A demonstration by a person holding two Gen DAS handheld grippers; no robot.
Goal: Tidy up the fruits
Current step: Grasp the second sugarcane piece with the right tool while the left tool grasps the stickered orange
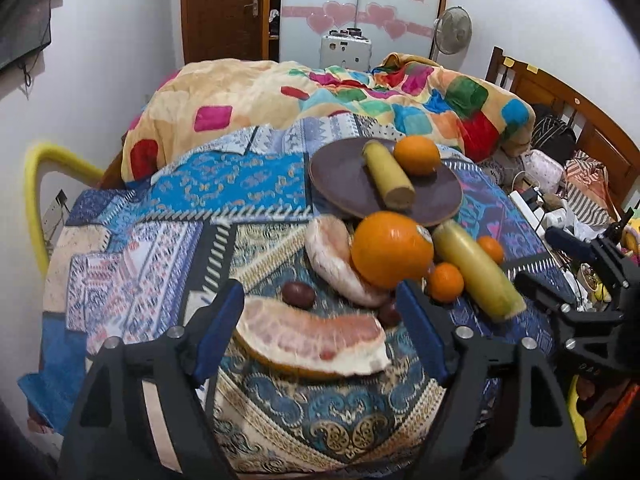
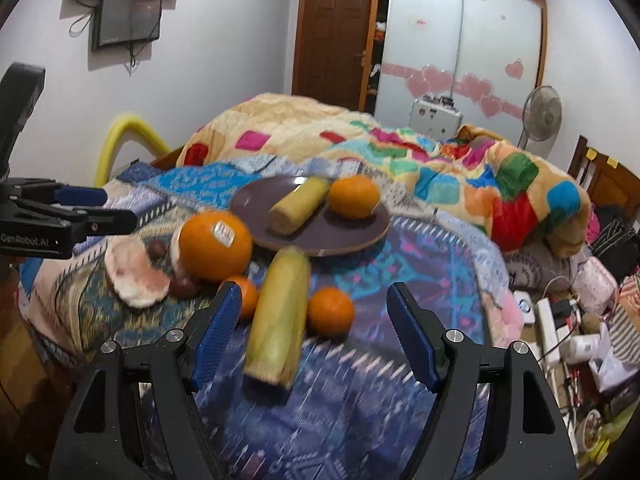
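You hold two grippers over a bed spread with a patterned blue cloth (image 1: 248, 184). Your left gripper (image 1: 320, 332) stands with jaws apart and nothing pressed between them; a pomelo wedge (image 1: 312, 340) lies on the cloth under the gap. Your right gripper (image 2: 314, 332) is likewise spread wide and holds nothing, with a corn cob (image 2: 280, 320) and a small tangerine (image 2: 331, 311) lying on the cloth in front of it.

Counted: one dark round plate (image 1: 340, 184) carrying one corn cob piece (image 1: 388, 180) and one orange (image 1: 417, 155). Off the plate, just beside its near rim, sit one large orange (image 1: 390, 250), two pomelo wedges, the second (image 1: 336, 260) touching the large orange, one longer corn cob, two small tangerines, the other (image 1: 446, 282) near the left gripper's right finger, and two dark round fruits (image 1: 298, 294).

The large orange bears a white sticker (image 2: 224, 233); its print is too blurred to read. The right wrist view shows "GenRobot.AI" on the left gripper's body (image 2: 24, 240), and two wall screens (image 2: 128, 20) that the left view barely catches. The left wrist view alone shows the near pomelo wedge whole.
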